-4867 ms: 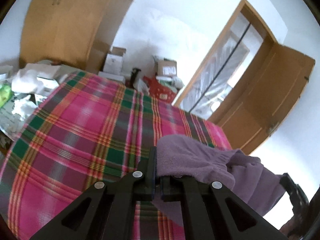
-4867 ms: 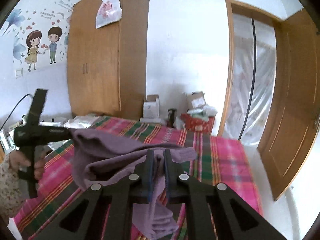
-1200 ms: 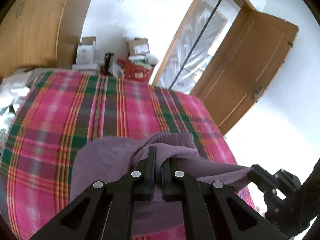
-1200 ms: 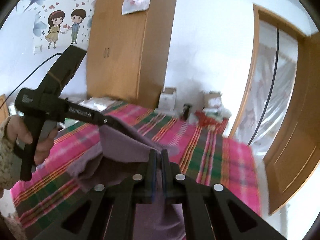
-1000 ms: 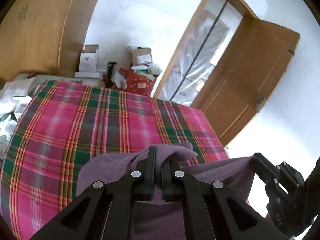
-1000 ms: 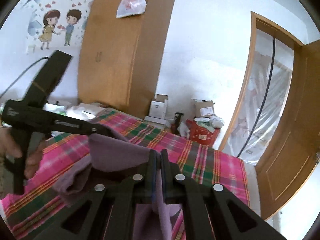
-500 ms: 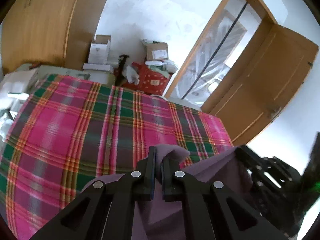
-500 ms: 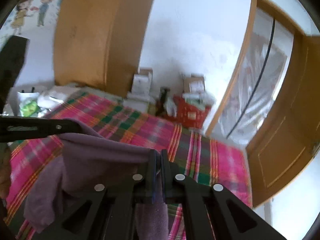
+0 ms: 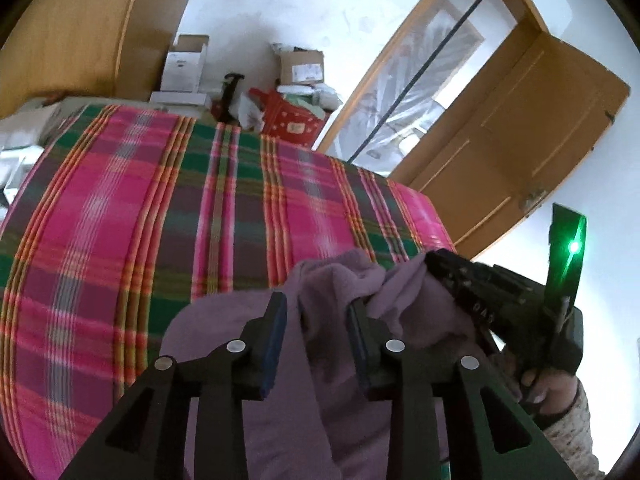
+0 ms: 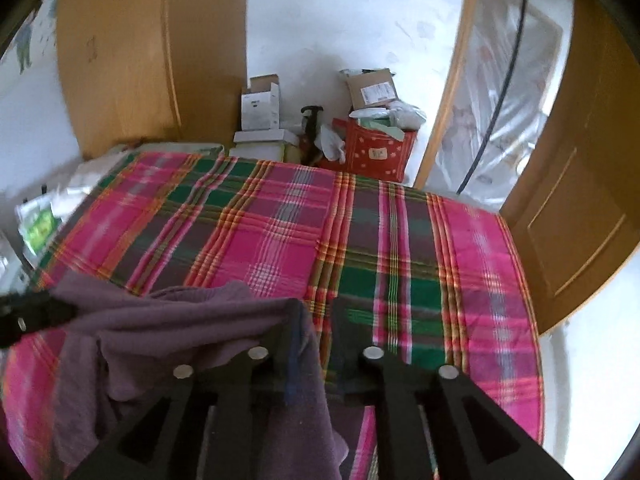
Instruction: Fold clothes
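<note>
A purple garment lies bunched at the near edge of the bed's pink and green plaid cover. My left gripper is open, and a fold of the cloth rises loosely between its fingers. My right gripper is open too; the purple garment drapes over its left finger, and the plaid cover shows through the gap. In the left wrist view the right gripper sits close on the right with cloth at its tip. The left gripper shows at the right wrist view's left edge.
A wooden wardrobe stands beyond the bed's far left. Cardboard boxes and a red bag sit on the floor past the far edge. An open wooden door is on the right. A hand holds the right gripper's handle.
Both grippers, shut on the purple garment half a second ago, now stand open. The two grippers have come close together and lower over the bed, and the cloth has slackened.
</note>
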Available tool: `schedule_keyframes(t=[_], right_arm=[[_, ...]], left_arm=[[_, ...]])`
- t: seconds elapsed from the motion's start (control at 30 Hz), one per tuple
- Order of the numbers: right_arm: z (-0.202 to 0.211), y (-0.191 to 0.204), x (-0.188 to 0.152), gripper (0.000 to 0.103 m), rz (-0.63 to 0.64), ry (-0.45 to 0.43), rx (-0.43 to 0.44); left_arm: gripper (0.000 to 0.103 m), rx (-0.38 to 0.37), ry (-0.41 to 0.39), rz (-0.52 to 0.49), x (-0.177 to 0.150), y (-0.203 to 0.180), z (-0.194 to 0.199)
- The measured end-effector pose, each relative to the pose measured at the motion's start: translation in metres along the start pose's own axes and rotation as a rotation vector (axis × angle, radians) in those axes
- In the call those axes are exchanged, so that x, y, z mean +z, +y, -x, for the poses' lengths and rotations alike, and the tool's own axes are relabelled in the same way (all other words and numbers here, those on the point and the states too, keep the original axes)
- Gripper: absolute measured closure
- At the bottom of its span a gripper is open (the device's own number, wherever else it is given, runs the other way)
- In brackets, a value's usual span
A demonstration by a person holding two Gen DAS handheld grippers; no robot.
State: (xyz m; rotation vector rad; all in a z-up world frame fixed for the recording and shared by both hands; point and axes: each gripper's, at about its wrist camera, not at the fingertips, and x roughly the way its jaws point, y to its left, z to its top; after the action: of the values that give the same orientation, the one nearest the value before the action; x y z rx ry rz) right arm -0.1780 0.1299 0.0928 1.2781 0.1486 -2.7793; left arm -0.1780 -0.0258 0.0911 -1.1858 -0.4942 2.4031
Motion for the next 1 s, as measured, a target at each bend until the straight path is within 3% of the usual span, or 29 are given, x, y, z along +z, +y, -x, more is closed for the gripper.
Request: schedule_keyframes(t=[0.17, 0.33, 0.53, 0.73, 1.0], right_arm=[[0.029, -0.011, -0.004, 0.079, -0.093, -0.021, 0.049], [0.052, -0.012, -0.014, 0.079, -0.098, -0.037, 0.015], [0.087, -0.014, -0.034, 0.079, -0.13, -0.125, -0.055], [0.118, 0.019, -0.073, 0.079, -0.059, -0.234, 0.067], [0.083, 0.078, -0.115, 0.079, 0.017, -0.098, 0.306]], left_arm=[[0.071, 0.006, 0.002, -0.008, -0.018, 0.003, 0.017], [0.072, 0.019, -0.001, 0.009, -0.027, 0.013, 0.034], [0.072, 0.065, -0.017, 0.047, -0.041, 0.029, 0.053], [0.071, 0.057, 0.029, 0.066, -0.064, 0.041, 0.047], [0.071, 0.033, 0.09, 0.093, -0.088, 0.053, 0.031]])
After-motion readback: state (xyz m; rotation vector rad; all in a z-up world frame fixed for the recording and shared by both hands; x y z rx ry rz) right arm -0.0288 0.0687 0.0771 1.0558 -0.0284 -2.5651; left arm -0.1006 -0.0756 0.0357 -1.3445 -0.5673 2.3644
